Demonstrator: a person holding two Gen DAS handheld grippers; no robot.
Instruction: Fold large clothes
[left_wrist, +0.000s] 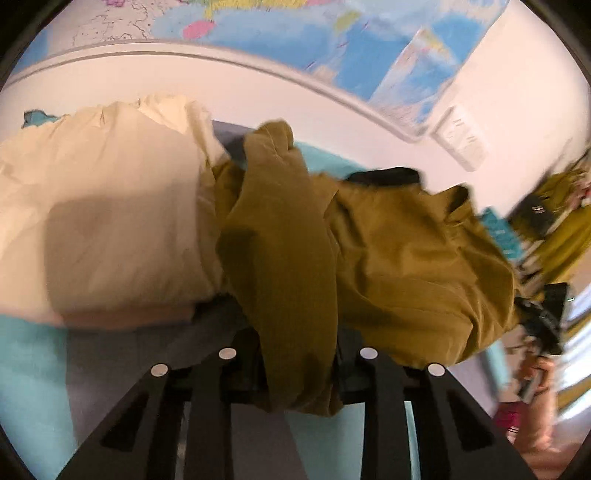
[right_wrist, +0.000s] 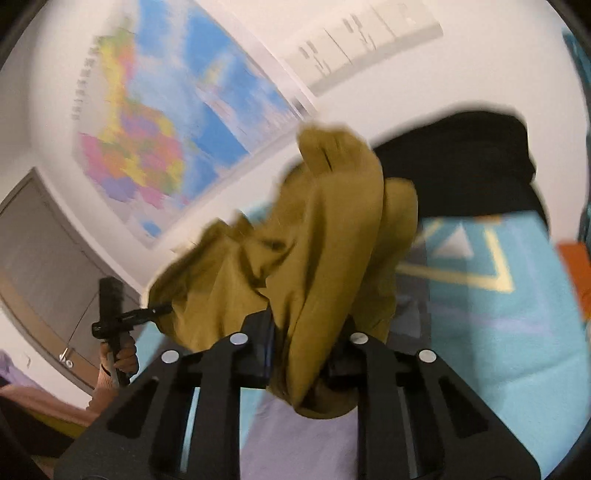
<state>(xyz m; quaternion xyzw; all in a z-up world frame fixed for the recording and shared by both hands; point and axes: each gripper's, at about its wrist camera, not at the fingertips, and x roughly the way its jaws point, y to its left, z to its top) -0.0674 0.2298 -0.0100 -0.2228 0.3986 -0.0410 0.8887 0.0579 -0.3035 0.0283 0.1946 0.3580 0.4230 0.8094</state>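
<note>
An olive-green garment (left_wrist: 406, 258) hangs bunched over a teal and purple bed cover (left_wrist: 33, 387). My left gripper (left_wrist: 299, 365) is shut on a thick fold of it, and cloth hides the pads. In the right wrist view the same garment (right_wrist: 325, 229) rises in a crumpled ridge. My right gripper (right_wrist: 303, 354) is shut on another fold of it. Each view shows the other gripper at the cloth's far edge: the right gripper (left_wrist: 546, 317) and the left gripper (right_wrist: 147, 312), each held by a hand (right_wrist: 123, 360).
A cream garment (left_wrist: 103, 214) lies heaped on the bed to the left of the olive one. A black garment (right_wrist: 461, 166) lies at the far side by the white wall. A coloured map (right_wrist: 155, 140) hangs on the wall. A grey door (right_wrist: 40, 258) stands at the left.
</note>
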